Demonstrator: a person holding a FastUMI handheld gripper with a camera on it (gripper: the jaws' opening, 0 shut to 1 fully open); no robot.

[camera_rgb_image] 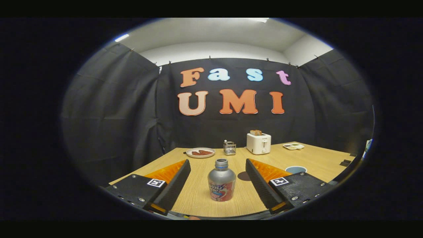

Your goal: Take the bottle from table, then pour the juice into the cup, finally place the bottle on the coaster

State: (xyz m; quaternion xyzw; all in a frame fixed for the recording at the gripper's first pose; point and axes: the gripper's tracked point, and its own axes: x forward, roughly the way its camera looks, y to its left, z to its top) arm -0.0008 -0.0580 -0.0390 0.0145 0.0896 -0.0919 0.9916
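- The hand-held gripper [218, 180] is level and low over the bench [297, 158], its fingers spread wide and holding nothing.
- The bottle [221, 180] stands upright between the two fingers, touching neither; its long axis is vertical, open neck up.
- The dark coaster [244, 176] lies just right of the bottle; the cup [295, 169] sits beyond the right finger.
- The toaster [258, 143] and a plate [200, 152] stand at the far side.

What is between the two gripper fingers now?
In the gripper view, the silver metal bottle stands upright on the wooden table between the open fingers, untouched.
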